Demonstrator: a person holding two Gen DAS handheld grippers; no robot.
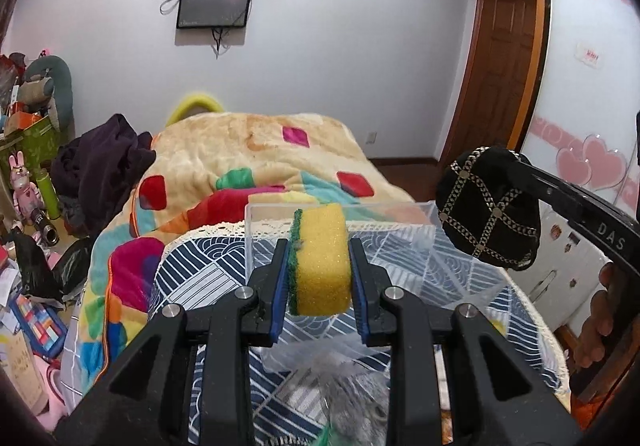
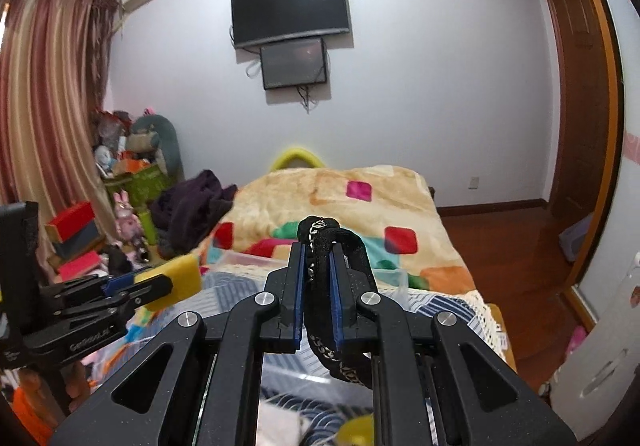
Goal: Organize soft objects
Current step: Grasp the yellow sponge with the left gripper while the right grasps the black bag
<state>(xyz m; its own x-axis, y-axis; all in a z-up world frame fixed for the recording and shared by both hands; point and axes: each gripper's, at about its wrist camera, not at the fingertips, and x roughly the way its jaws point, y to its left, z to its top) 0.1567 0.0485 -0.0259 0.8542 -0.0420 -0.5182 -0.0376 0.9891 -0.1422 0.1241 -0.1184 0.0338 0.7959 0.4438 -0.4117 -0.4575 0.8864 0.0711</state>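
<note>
My left gripper (image 1: 319,246) is shut on a yellow sponge (image 1: 322,262) with a green scouring side, held in the air above the near edge of a clear plastic box (image 1: 340,212). The sponge also shows in the right wrist view (image 2: 176,282), at the left. My right gripper (image 2: 319,250) is shut on a black soft cap with a chain pattern (image 2: 320,286), held in the air. In the left wrist view that cap (image 1: 488,206) hangs at the right, above the box's right end.
The box stands on a table with a blue-and-white patterned cloth (image 1: 208,278). Behind it is a bed with a colourful blanket (image 1: 248,158) and dark clothes (image 1: 104,170). Clutter and toys (image 1: 28,182) fill the left floor. A clear bag (image 1: 332,362) lies near my left gripper.
</note>
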